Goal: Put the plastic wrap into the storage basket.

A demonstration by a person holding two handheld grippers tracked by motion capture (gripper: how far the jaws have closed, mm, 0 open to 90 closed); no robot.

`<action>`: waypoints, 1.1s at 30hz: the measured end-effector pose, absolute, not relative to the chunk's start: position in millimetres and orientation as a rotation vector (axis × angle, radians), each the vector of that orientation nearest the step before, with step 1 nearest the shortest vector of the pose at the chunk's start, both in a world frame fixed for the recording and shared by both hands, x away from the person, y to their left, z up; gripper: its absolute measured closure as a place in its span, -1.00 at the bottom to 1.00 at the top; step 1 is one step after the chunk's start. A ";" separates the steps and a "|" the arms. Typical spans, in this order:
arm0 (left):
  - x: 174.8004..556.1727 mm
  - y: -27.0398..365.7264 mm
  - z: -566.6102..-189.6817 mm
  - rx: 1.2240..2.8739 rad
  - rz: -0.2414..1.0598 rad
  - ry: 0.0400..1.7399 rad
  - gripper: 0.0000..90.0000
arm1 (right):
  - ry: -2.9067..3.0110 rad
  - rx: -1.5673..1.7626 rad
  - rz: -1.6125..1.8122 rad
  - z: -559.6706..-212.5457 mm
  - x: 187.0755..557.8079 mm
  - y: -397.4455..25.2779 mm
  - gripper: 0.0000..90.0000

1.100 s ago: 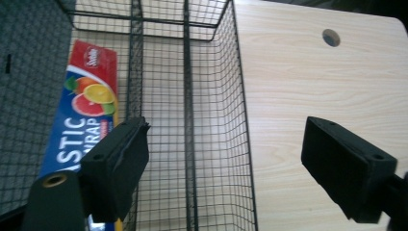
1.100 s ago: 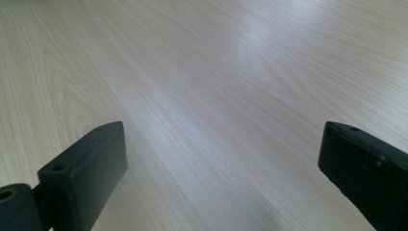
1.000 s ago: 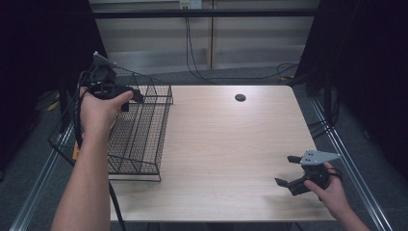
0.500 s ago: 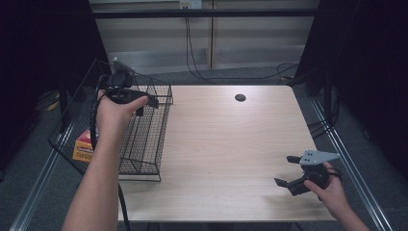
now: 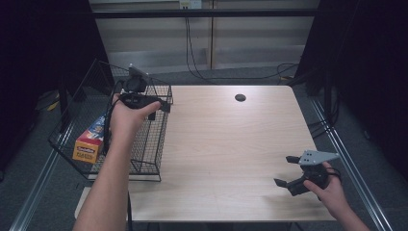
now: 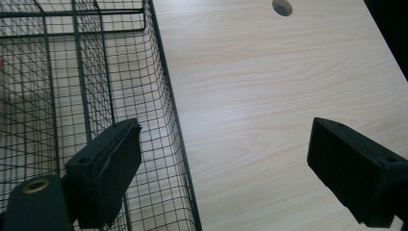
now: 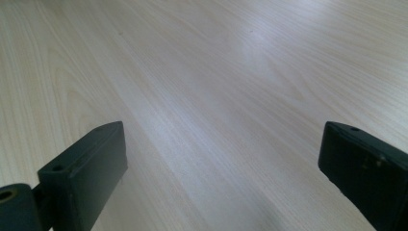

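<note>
Where dim, seemingly curtains; pale table (image 5: 226,139).

The box (image 5: 90,139) label is too small to read.

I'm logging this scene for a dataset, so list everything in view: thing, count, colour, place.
Wire basket: one, black, at the table's left edge, reaching past it.
Box: one, orange and yellow with some blue, inside the basket at its left.
Table: one, light wood, centre.
Round hole: one, dark, in the tabletop near the far edge.
Cables: several, black, on the floor and wall behind the table.
Left hand-held gripper: one, black, jaws open, over the basket's right wall.
Right hand-held gripper: one, black with a grey plate, jaws open, low over the table's near right corner.
Person's forearms: two, coming in from the bottom.
</note>
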State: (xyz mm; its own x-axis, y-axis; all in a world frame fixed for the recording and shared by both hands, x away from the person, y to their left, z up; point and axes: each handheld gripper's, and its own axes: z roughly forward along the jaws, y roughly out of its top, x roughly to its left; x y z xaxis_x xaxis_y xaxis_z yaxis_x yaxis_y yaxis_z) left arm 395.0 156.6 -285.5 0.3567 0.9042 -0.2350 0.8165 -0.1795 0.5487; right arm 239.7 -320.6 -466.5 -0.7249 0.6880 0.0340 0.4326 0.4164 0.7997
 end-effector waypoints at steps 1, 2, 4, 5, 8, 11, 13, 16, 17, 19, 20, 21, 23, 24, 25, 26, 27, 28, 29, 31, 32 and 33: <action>394.8 154.5 -286.4 2.023 0.191 1.485 -0.74 | 2.376 0.968 1.208 -466.5 239.7 -320.5 -0.94; 394.5 152.5 -287.0 2.030 0.187 1.474 -0.74 | 2.376 0.968 1.210 -466.4 239.5 -320.4 -0.94; 393.7 148.3 -288.5 2.034 0.188 1.463 -0.74 | 2.381 0.961 1.211 -466.5 239.7 -320.2 -0.94; 393.4 145.9 -289.7 2.041 0.180 1.453 -0.73 | 2.378 0.960 1.209 -466.5 239.7 -320.1 -0.94; 392.9 140.6 -292.3 2.055 0.168 1.433 -0.73 | 2.377 0.960 1.208 -466.3 239.7 -320.1 -0.94; 391.7 136.2 -294.5 2.077 0.173 1.414 -0.73 | 2.381 0.960 1.213 -466.1 239.6 -320.5 -0.94; 391.0 134.6 -297.2 2.067 0.153 1.404 -0.73 | 2.379 0.962 1.213 -466.0 239.4 -320.7 -0.94; 389.7 131.8 -302.5 2.079 0.138 1.381 -0.73 | 2.381 0.968 1.211 -466.0 239.0 -320.7 -0.94; 388.9 130.3 -304.4 2.077 0.138 1.378 -0.73 | 2.386 0.961 1.214 -466.0 239.1 -321.0 -0.94; 387.1 127.6 -307.1 2.073 0.144 1.372 -0.73 | 2.386 0.963 1.213 -465.9 239.0 -321.2 -0.94; 386.5 127.5 -307.8 2.085 0.134 1.356 -0.73 | 2.380 0.963 1.211 -465.9 239.1 -321.3 -0.94; 385.7 126.5 -308.8 2.088 0.140 1.350 -0.73 | 2.379 0.966 1.210 -465.8 239.0 -321.4 -0.94; 384.1 124.2 -311.4 2.092 0.141 1.339 -0.73 | 2.382 0.965 1.208 -466.0 239.1 -321.2 -0.94; 383.4 123.1 -313.2 2.095 0.132 1.337 -0.73 | 2.385 0.965 1.209 -466.1 239.1 -321.1 -0.94; 383.0 122.1 -315.2 2.101 0.127 1.327 -0.73 | 2.388 0.962 1.208 -466.1 239.0 -320.9 -0.94; 382.5 121.1 -316.9 2.100 0.124 1.323 -0.73 | 2.384 0.963 1.204 -466.1 238.9 -320.6 -0.94; 382.0 120.2 -318.4 2.101 0.120 1.319 -0.73 | 2.386 0.961 1.207 -466.2 238.9 -320.5 -0.94; 381.4 119.0 -319.7 2.102 0.114 1.314 -0.73 | 2.386 0.961 1.204 -466.0 238.7 -320.4 -0.94; 380.9 117.8 -320.9 2.098 0.115 1.311 -0.73 | 2.386 0.961 1.204 -466.0 238.7 -320.4 -0.94; 380.4 116.2 -323.1 2.100 0.108 1.303 -0.73 | 2.387 0.960 1.206 -466.1 238.9 -320.5 -0.94; 380.1 115.5 -324.4 2.099 0.104 1.304 -0.73 | 2.386 0.961 1.206 -466.2 239.0 -320.5 -0.94; 379.8 114.6 -326.1 2.098 0.105 1.300 -0.73 | 2.387 0.961 1.207 -466.1 238.9 -320.5 -0.94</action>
State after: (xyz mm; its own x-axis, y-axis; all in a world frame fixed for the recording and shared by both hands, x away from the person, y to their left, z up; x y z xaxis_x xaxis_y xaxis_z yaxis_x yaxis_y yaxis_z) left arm 379.8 114.6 -326.1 0.5029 0.8234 -0.2629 0.7706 -0.2894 0.5679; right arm 238.9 -320.5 -466.1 -0.7317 0.6808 0.0328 0.4301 0.4238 0.7971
